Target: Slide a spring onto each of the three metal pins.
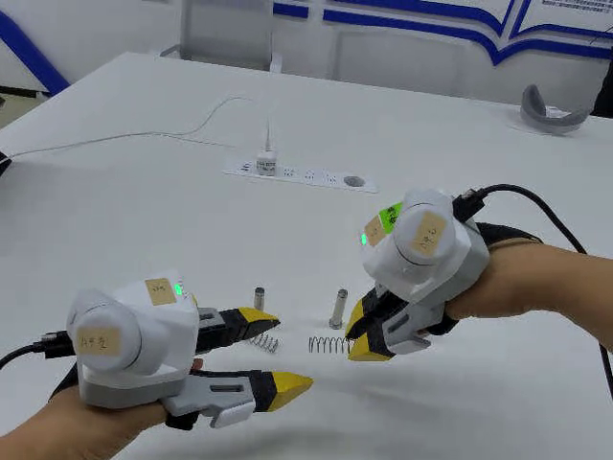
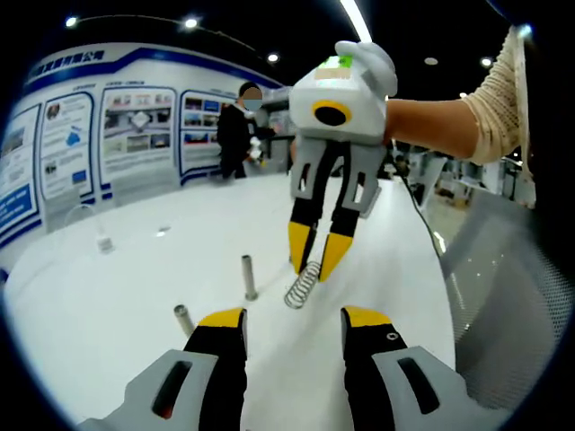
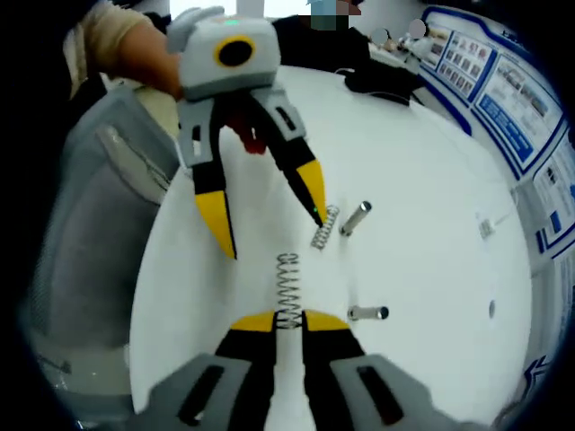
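From the near edge, the head camera looks forward and down on the white table (image 1: 134, 192), close above. The camera on the left gripper (image 1: 287, 350) faces right and the one on the right gripper (image 1: 362, 337) faces left, both low. All three share the spring (image 1: 330, 344) and pins (image 1: 259, 298) between them.

White table (image 1: 115, 192) carries a power strip (image 1: 302, 175), two metal pins (image 1: 259, 298) (image 1: 338, 309) and a spring (image 1: 263, 339).

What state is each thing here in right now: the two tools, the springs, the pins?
left tool, open, holding nothing
right tool, shut on the held spring
held spring, gripped at one end, not on a pin
other spring, lying loose, ungripped
pin near left tool, upright, bare
pin near right tool, upright, bare
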`<state>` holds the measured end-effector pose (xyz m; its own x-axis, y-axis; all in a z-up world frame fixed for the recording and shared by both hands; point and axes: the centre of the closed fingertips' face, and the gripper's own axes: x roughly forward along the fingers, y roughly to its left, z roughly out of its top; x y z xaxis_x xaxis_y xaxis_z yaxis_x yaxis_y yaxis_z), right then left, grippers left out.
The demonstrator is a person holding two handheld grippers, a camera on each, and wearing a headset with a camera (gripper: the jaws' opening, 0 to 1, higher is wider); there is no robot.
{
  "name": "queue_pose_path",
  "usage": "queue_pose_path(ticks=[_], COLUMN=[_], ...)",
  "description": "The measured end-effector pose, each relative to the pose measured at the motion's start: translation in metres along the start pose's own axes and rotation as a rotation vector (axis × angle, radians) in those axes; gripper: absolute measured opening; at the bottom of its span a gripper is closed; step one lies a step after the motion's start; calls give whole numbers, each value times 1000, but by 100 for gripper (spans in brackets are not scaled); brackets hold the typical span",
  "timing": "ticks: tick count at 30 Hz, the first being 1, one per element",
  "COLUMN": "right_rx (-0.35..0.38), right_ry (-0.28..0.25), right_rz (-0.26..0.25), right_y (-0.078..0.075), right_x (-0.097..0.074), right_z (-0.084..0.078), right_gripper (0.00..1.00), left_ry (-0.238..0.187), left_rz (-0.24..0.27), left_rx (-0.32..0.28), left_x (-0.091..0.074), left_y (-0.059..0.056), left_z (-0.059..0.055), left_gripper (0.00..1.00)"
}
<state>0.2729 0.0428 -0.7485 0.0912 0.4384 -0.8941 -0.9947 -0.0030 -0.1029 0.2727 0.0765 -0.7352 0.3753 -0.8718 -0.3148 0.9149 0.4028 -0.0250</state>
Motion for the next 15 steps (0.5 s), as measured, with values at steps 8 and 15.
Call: queue_pose_path(ticks=[8,15], right_rx=[-55,-79], right_ry=[-5,0], right_rz=[9,11], right_y=[7,10], right_x=[-4,-6], right_z=[14,16], right_gripper=[11,11], left_ry=[-9,-12], left_rz=[-24,-40], left_rx=[52,86], left_x=[3,2], left_y=[-6,-11], left_z=[8,10], left_gripper=[29,16])
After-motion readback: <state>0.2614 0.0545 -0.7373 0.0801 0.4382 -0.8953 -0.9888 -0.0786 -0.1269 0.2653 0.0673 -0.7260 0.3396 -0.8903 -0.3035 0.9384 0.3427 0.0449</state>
